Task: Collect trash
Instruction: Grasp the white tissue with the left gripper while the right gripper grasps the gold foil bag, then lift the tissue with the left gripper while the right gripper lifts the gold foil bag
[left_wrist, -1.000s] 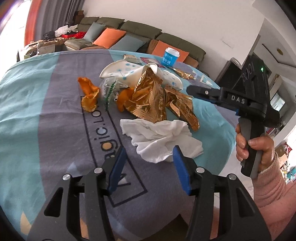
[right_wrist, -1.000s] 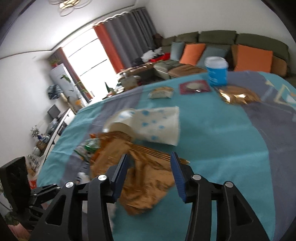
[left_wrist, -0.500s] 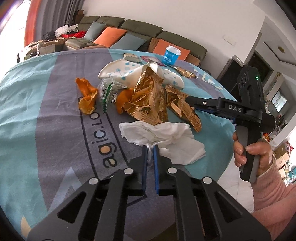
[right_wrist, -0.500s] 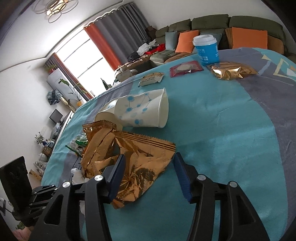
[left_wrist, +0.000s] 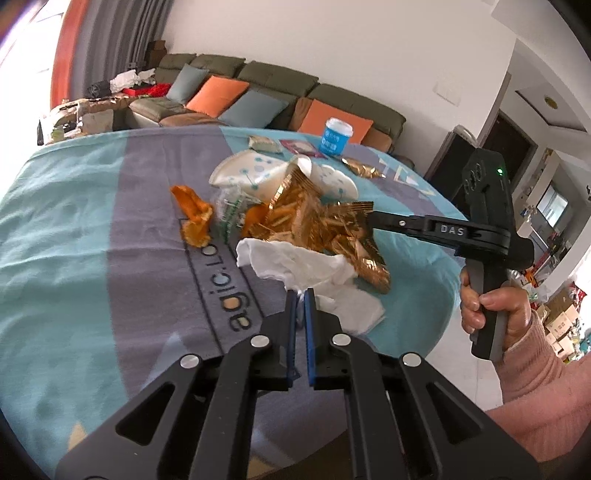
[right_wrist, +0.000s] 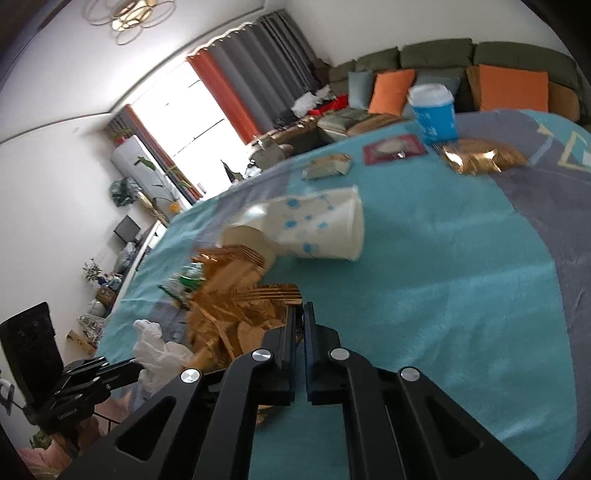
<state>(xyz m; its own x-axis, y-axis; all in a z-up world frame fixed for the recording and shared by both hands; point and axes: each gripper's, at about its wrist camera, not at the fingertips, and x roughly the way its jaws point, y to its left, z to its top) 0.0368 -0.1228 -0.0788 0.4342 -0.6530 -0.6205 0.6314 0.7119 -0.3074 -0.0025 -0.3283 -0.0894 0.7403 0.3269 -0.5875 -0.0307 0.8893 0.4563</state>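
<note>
Teal and grey-purple tablecloth (left_wrist: 92, 229) with dark lettering; gold foil wrapper (left_wrist: 317, 225), white tissue (left_wrist: 295, 266), orange peel (left_wrist: 194, 218), white paper cup (right_wrist: 314, 229) dotted blue, blue tub (right_wrist: 436, 114) with white lid, orange cushions (right_wrist: 511, 90) on olive sofa (left_wrist: 347, 99)

A fuzzy, matt cloth (left_wrist: 110, 229) is covering the worktop. The white tissue (left_wrist: 295, 266) is looking soft and crumpled, the gold wrapper (left_wrist: 314, 221) is gleaming as creased, glossy foil, and the dotted cup (right_wrist: 317, 229) is showing smooth matt paper. The left gripper (left_wrist: 300, 295) is looking like matt black plastic with shiny metal rivets.
</note>
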